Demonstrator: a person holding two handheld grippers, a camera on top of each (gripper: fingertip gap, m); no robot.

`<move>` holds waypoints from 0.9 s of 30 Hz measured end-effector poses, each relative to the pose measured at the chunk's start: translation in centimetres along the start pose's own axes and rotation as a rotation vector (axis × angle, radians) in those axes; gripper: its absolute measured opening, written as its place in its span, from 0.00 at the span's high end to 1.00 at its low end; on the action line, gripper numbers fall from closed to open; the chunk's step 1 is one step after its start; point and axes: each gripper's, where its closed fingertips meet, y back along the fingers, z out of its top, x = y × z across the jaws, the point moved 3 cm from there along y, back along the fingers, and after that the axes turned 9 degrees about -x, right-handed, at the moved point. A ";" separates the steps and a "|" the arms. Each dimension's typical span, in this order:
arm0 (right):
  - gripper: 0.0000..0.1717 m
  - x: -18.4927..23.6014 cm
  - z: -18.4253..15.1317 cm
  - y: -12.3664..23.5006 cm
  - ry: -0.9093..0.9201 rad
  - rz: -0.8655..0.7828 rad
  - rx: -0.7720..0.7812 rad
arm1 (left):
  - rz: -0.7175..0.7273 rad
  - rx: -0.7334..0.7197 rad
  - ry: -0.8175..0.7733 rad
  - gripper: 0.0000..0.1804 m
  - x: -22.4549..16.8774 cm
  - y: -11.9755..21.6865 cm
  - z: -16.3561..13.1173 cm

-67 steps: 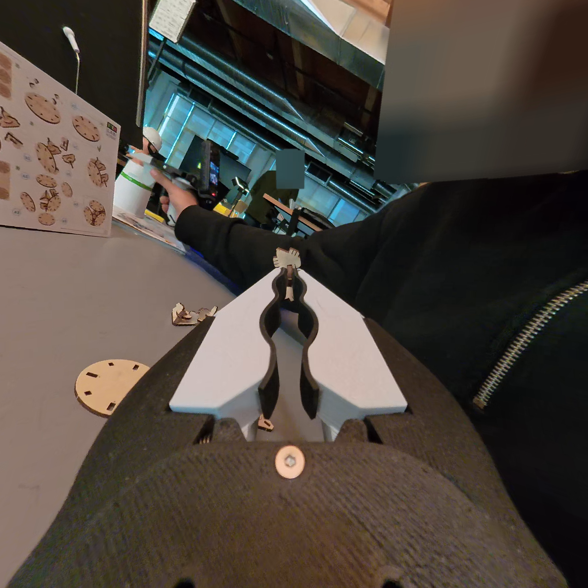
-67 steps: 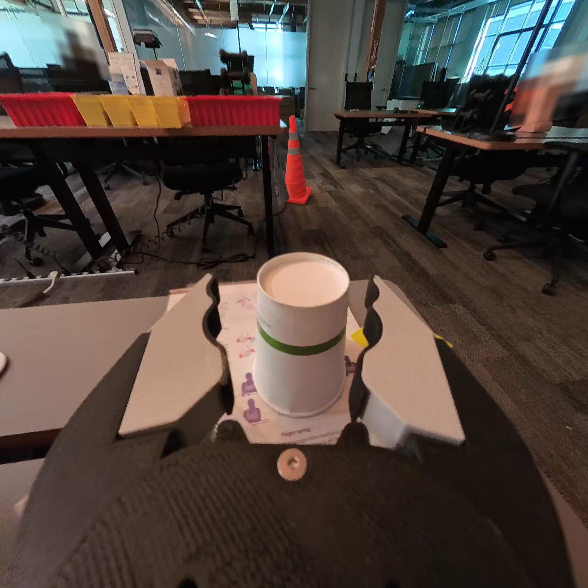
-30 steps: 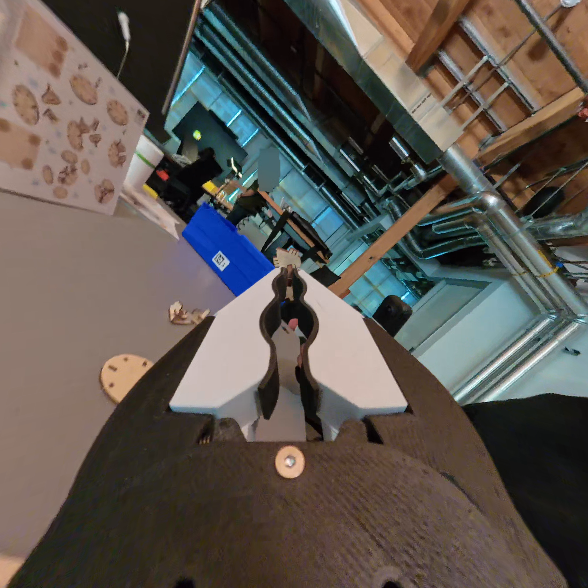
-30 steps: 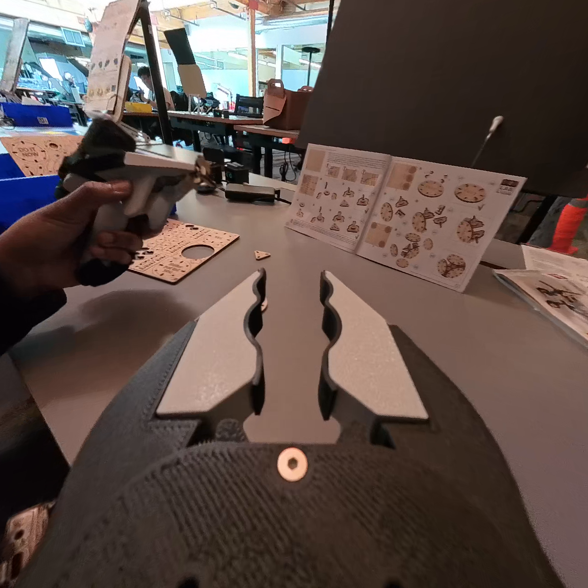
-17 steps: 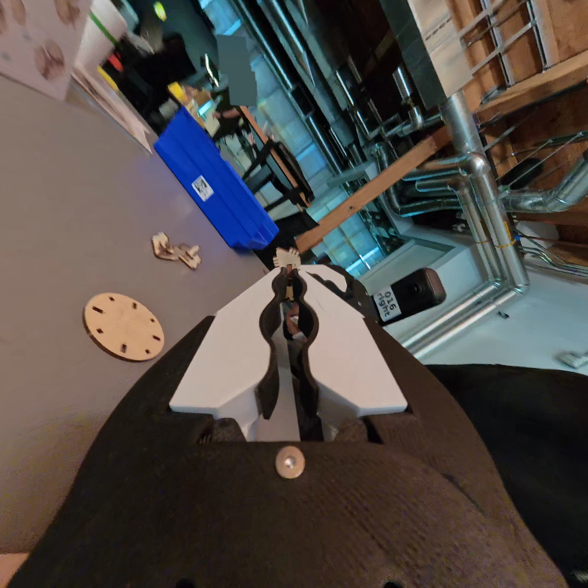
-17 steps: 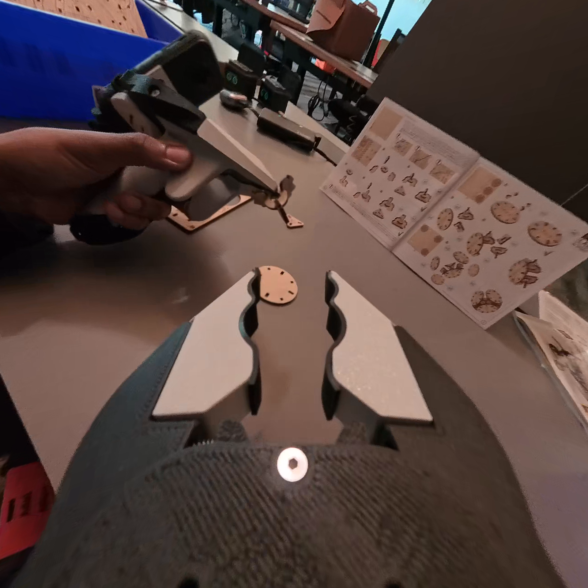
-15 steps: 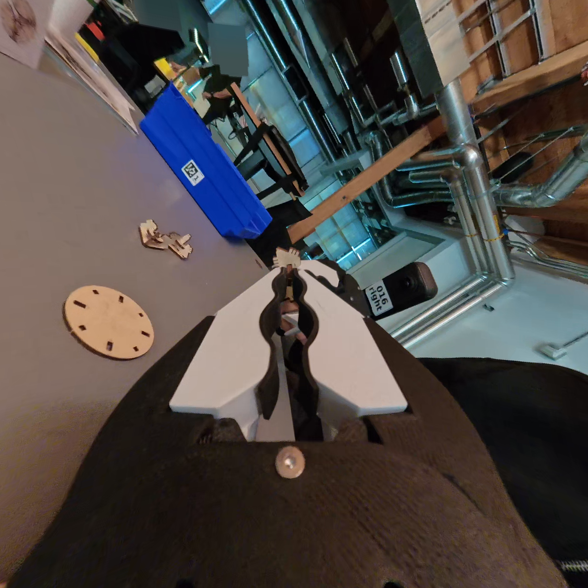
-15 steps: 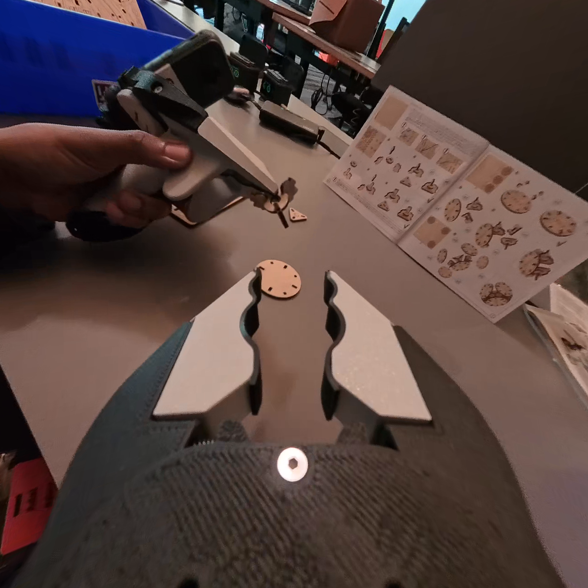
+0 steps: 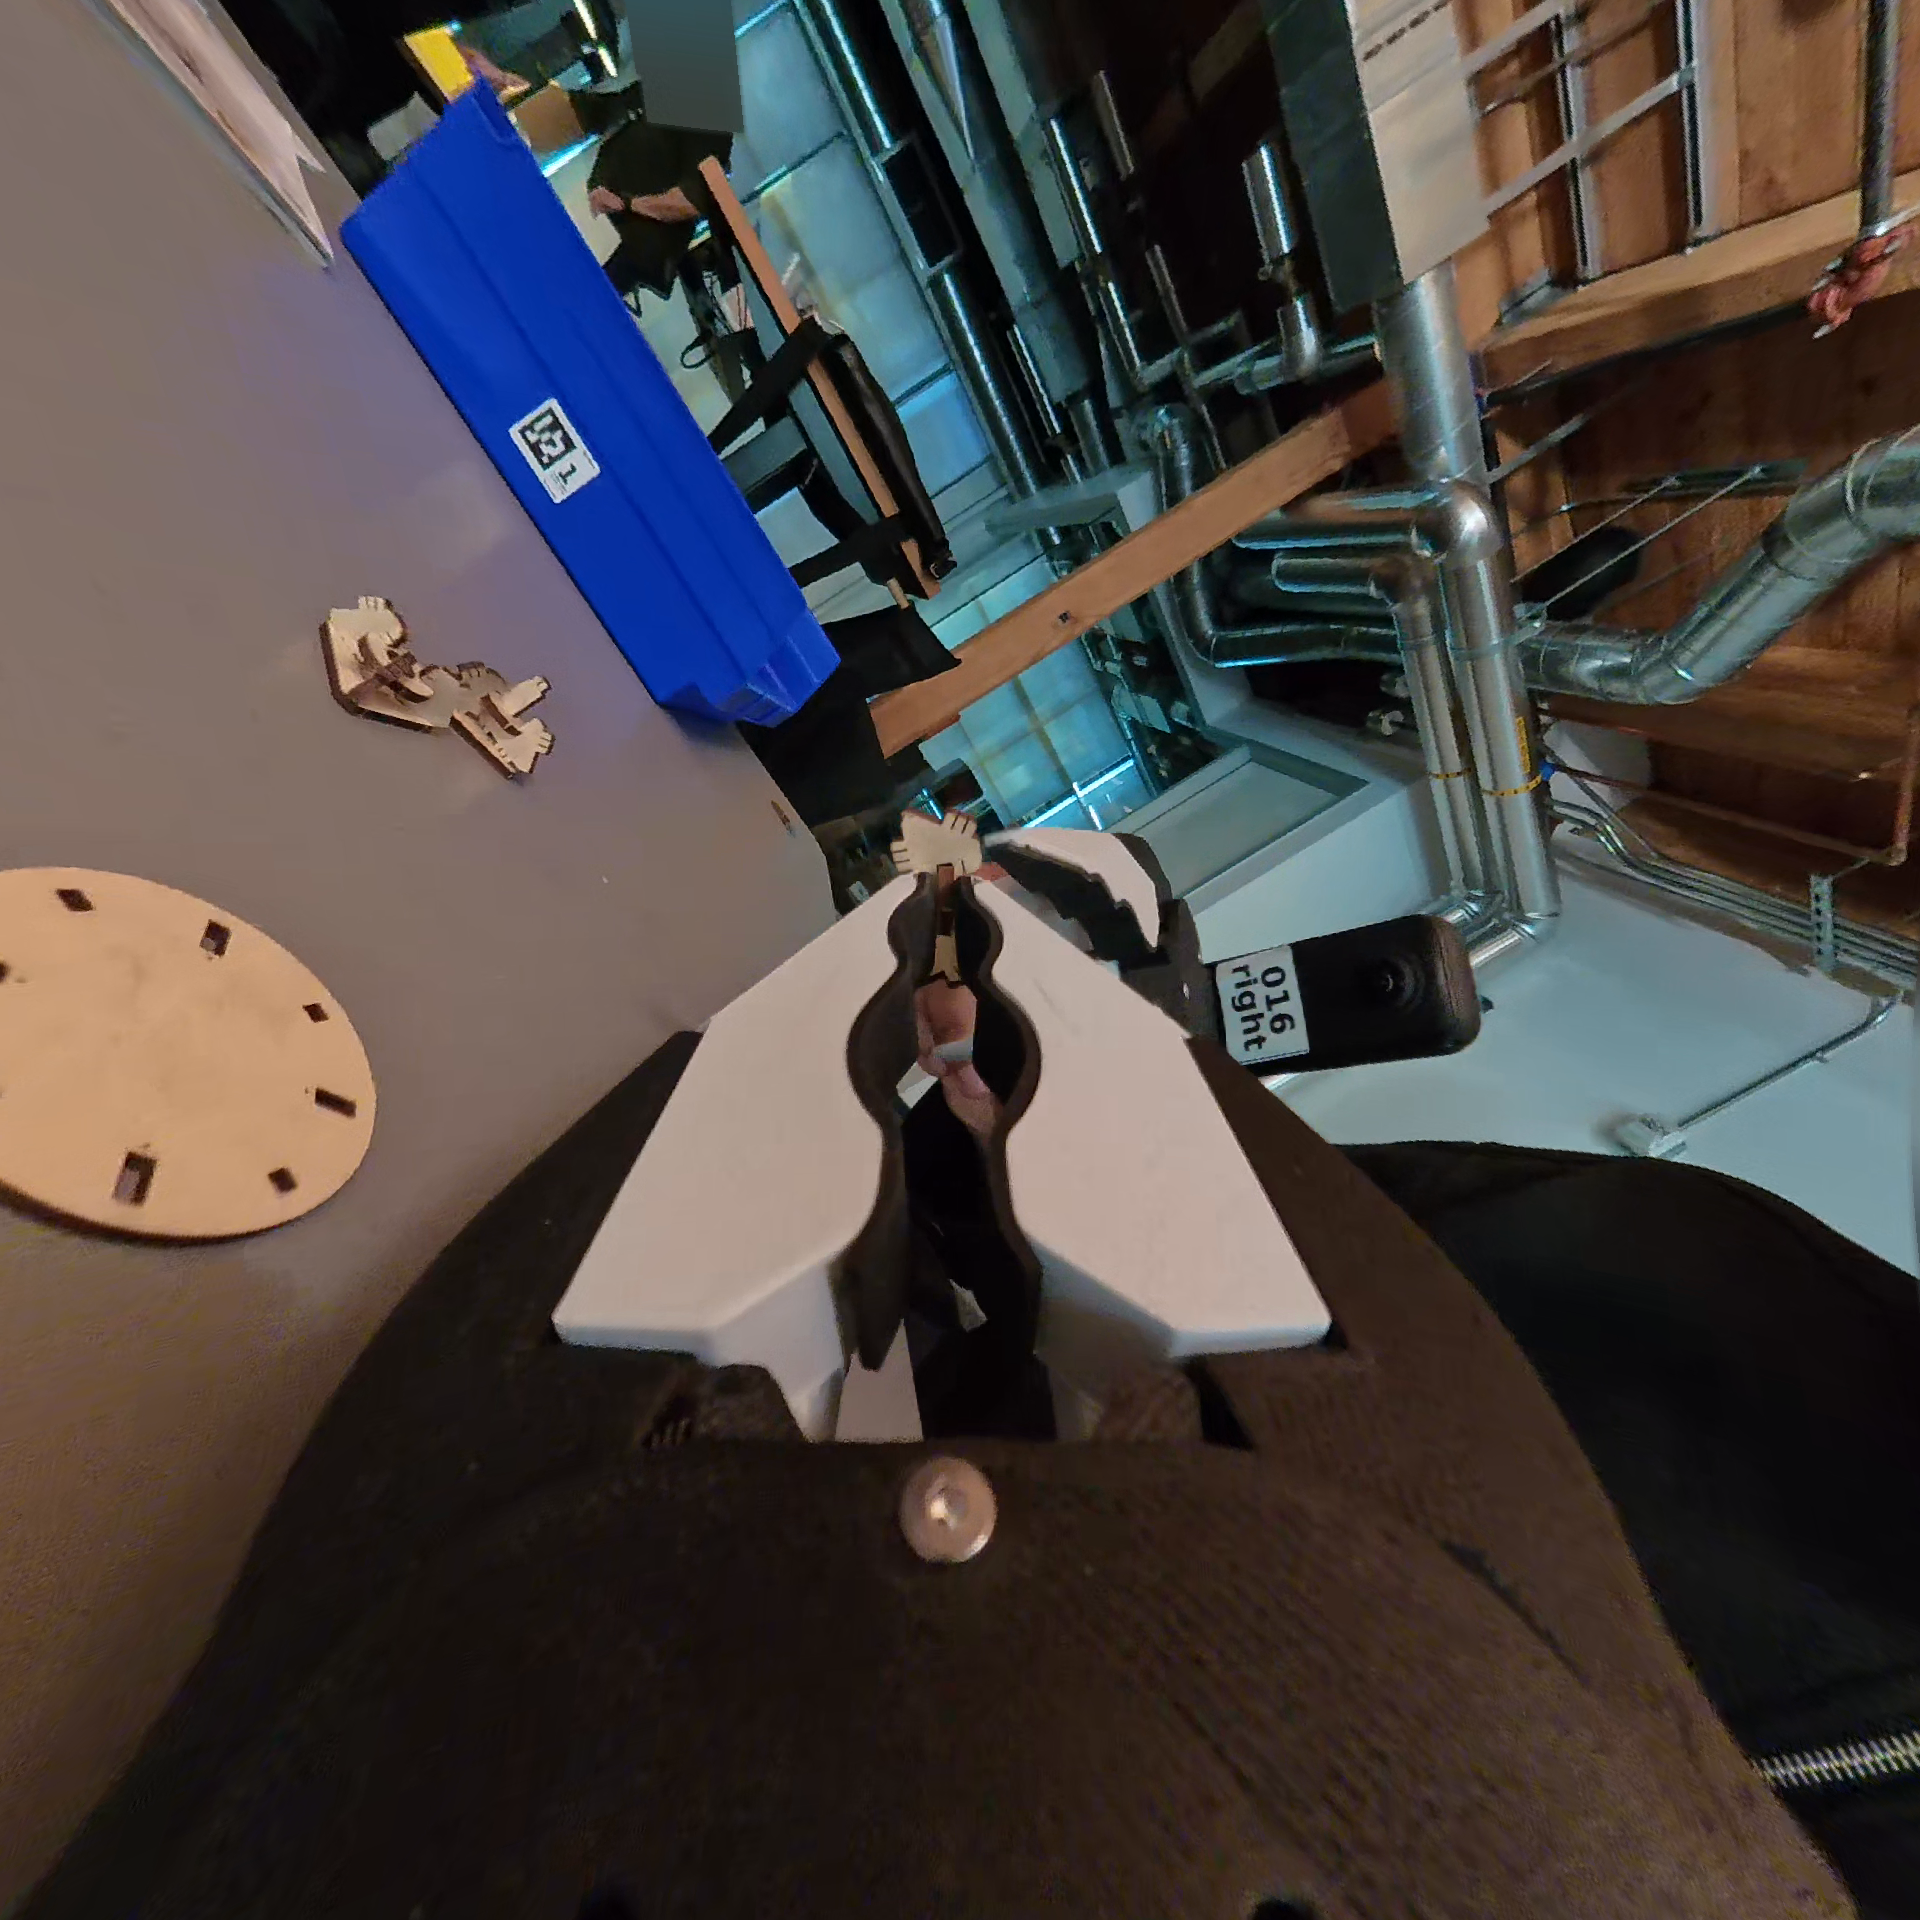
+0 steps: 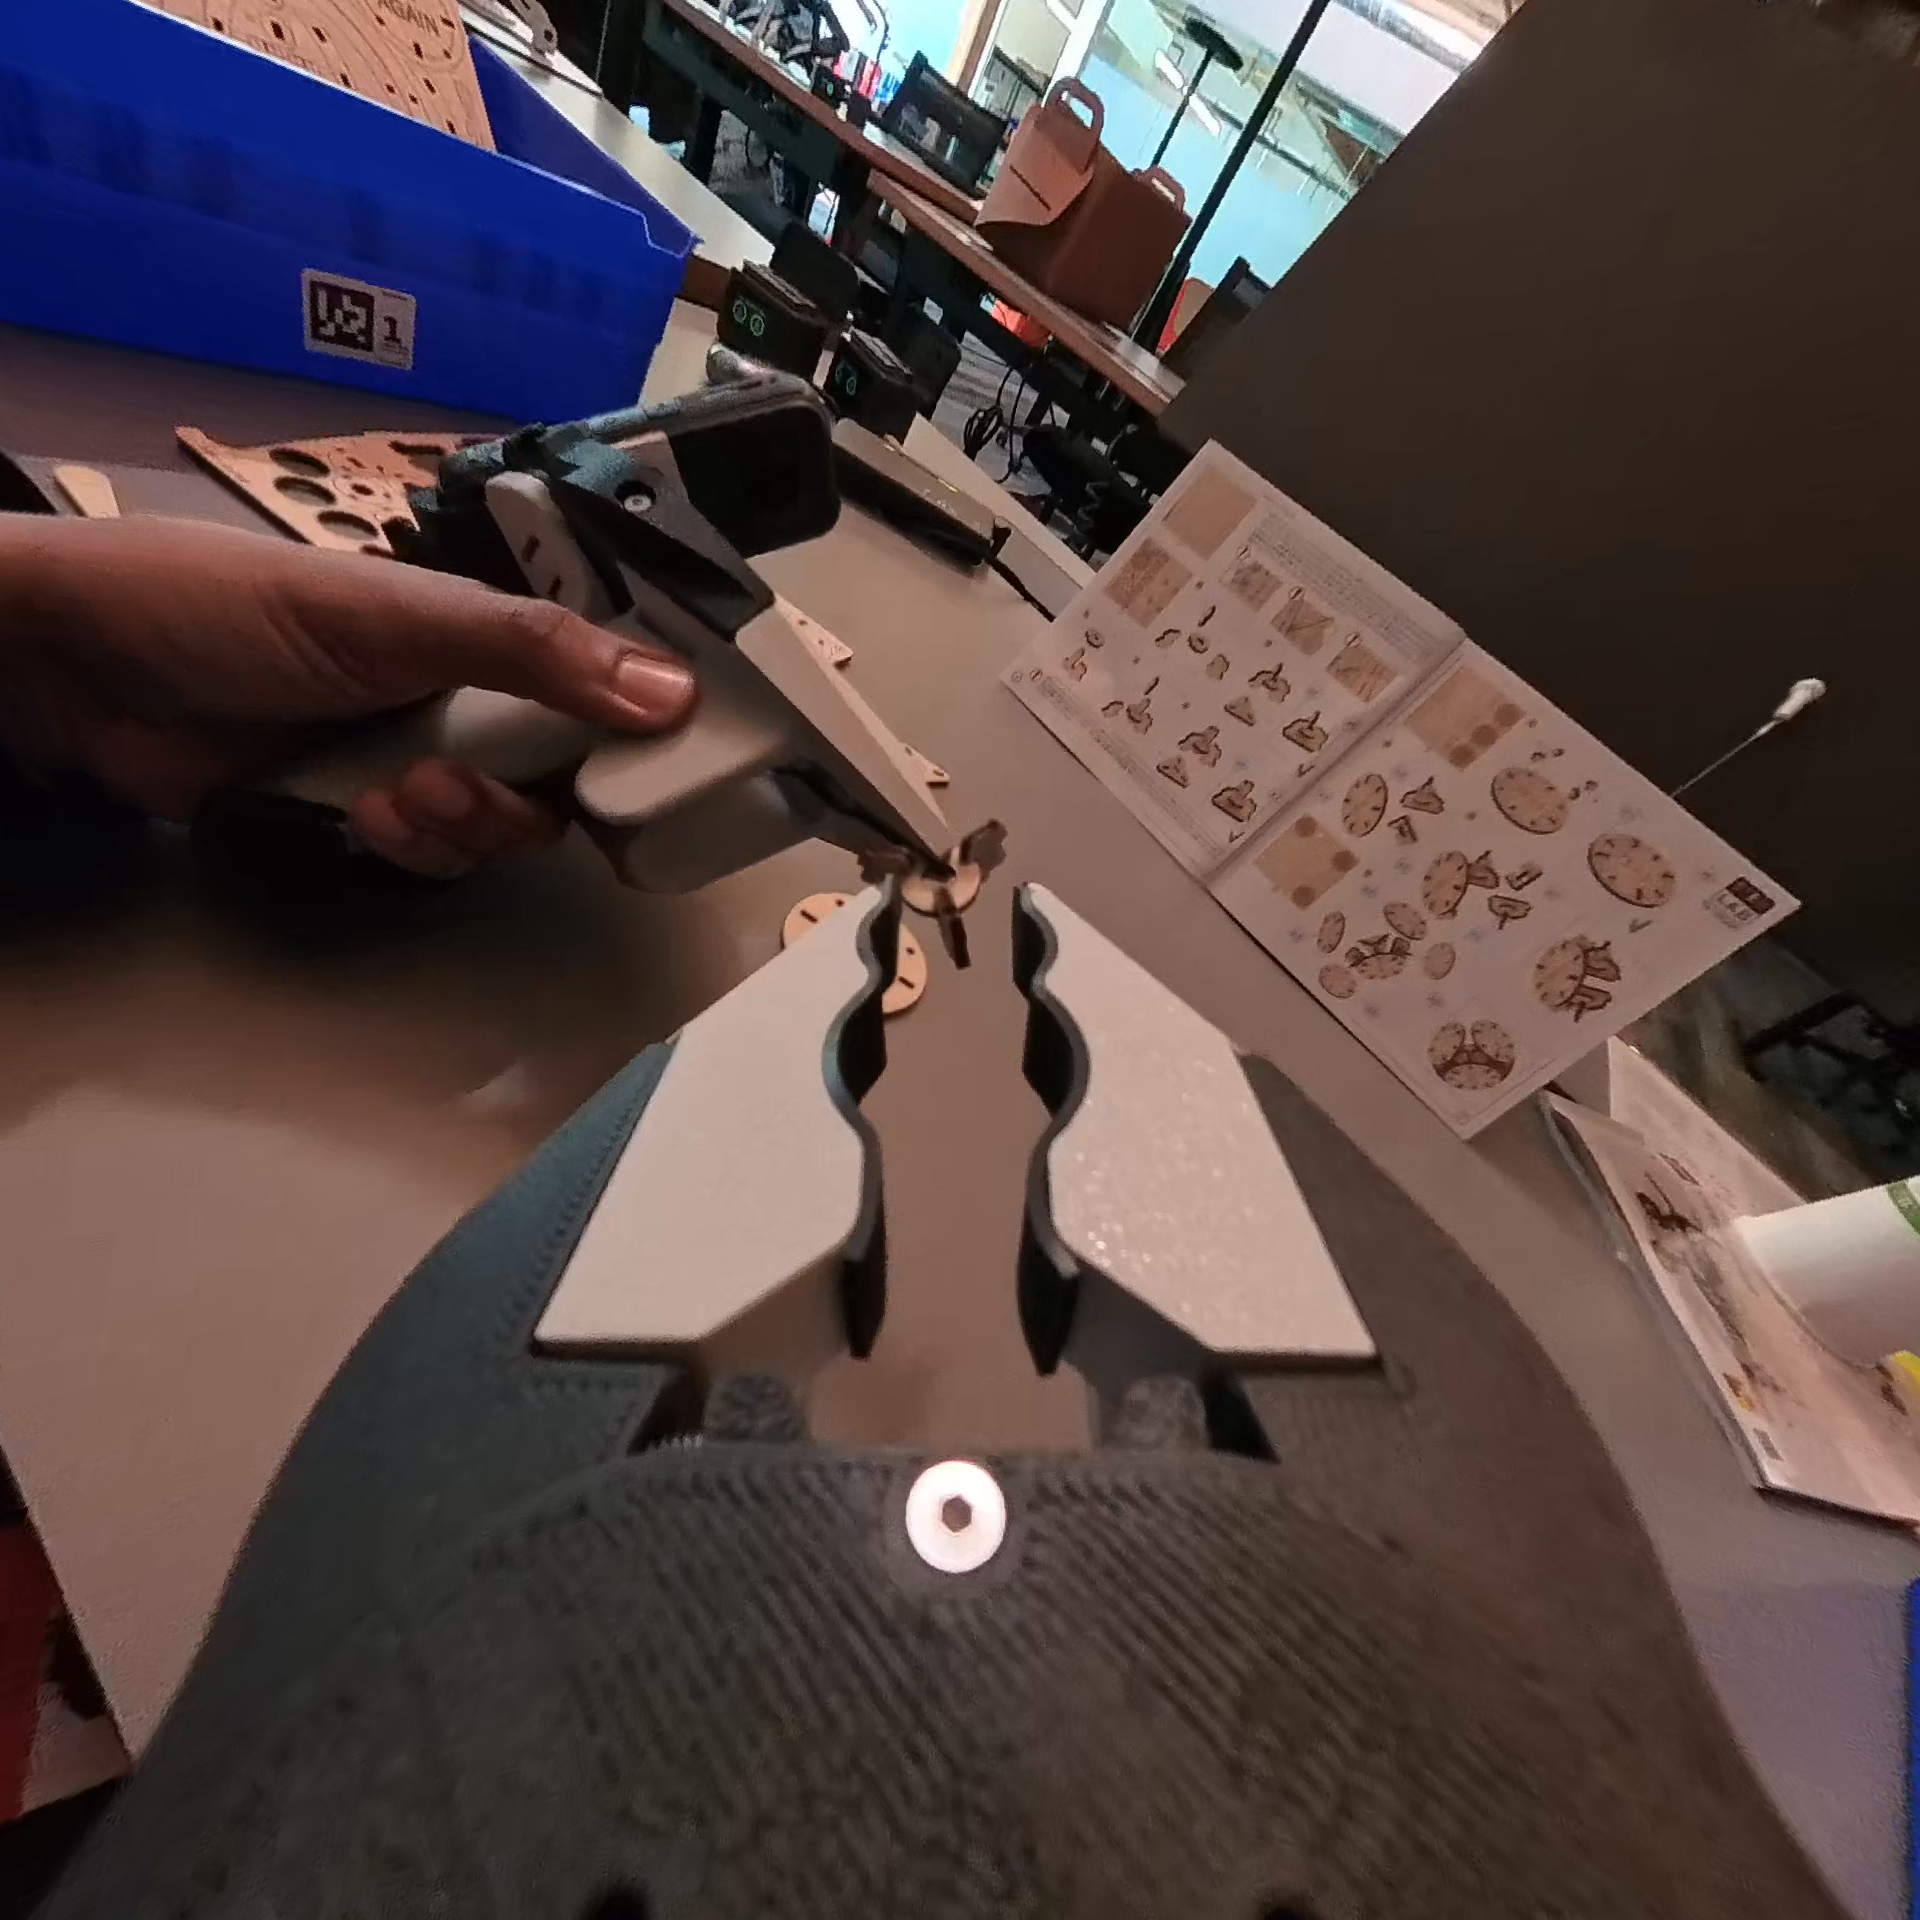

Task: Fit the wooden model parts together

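Just ahead of the parted right gripper (image 10: 951, 904), the left gripper (image 9: 940, 896) pinches a small wooden assembly (image 10: 940, 883).

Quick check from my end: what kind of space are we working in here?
Probably a shared workshop or lab with an open ceiling: bare pipes and ducts overhead, rows of work desks behind, and on the grey table an open assembly booklet, a blue bin and laser-cut wooden parts.

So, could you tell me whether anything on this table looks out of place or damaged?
Nothing stands out. The booklet stands open, the wooden disc lies flat, and loose wooden pieces sit near the blue bin. The left tool grips a small wooden part; nothing looks broken.
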 end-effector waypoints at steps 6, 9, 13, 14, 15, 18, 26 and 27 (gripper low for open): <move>0.84 -0.1 -1.2 -0.2 0.101 -0.025 0.085 | 0.022 0.027 -0.016 0.99 0.4 -0.9 -0.9; 0.85 0.1 -1.3 -0.3 0.119 -0.014 0.097 | 0.019 0.028 -0.019 0.99 0.3 -0.9 -0.9; 0.90 0.3 -1.4 -0.5 0.161 -0.017 0.112 | 0.008 0.022 -0.012 0.99 0.2 -0.8 -0.8; 0.91 0.3 -1.4 -0.6 0.173 -0.019 0.115 | 0.009 0.025 -0.010 0.99 0.2 -0.8 -0.8; 0.91 0.4 -1.4 -0.6 0.187 -0.021 0.118 | 0.009 0.025 -0.009 0.99 0.2 -0.7 -0.8; 0.91 0.5 -1.5 -0.7 0.231 -0.025 0.130 | 0.012 0.031 -0.013 0.99 0.3 -0.6 -0.8; 0.91 0.4 -1.1 0.4 0.004 0.142 0.018 | 0.049 -0.124 -0.080 0.82 0.4 0.9 1.5; 0.91 0.6 -1.1 0.9 -0.064 0.218 -0.016 | 0.049 -0.143 -0.093 0.82 0.3 1.1 1.7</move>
